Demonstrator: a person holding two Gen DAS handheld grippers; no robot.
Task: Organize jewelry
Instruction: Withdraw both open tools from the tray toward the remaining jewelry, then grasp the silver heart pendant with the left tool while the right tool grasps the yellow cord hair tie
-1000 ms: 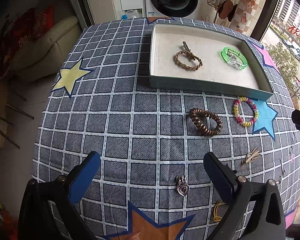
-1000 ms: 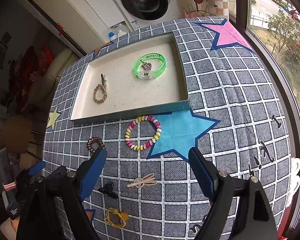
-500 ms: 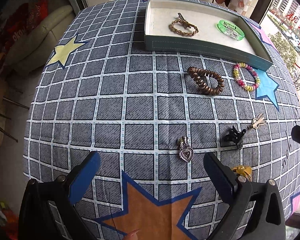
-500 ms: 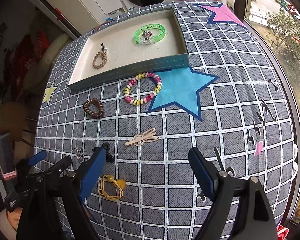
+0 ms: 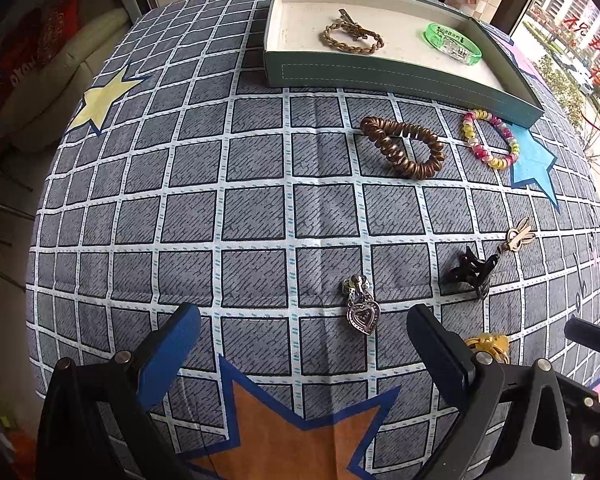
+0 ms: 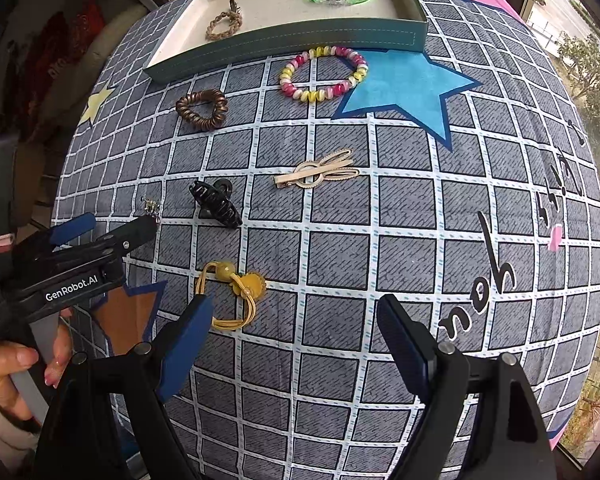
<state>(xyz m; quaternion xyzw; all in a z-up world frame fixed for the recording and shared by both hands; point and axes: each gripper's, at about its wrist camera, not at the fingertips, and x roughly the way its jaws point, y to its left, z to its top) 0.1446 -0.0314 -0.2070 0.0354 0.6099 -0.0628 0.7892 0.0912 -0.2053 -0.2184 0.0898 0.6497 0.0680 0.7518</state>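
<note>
A green tray at the table's far side holds a braided rope bracelet and a green bangle. Loose on the checked cloth lie a brown spiral hair tie, a beaded bracelet, a heart pendant, a black claw clip, a gold rabbit clip and a yellow hair tie. My left gripper is open and empty just short of the pendant. My right gripper is open and empty, its left finger beside the yellow hair tie.
The round table drops off at its edges on all sides. A sofa stands to the left and a window to the right. The left gripper's body shows at the left of the right wrist view.
Both grippers have drawn back and down toward the near side of the table. The tray has receded and the pendant, claw clip and yellow hair tie have come close. Both stay open.
</note>
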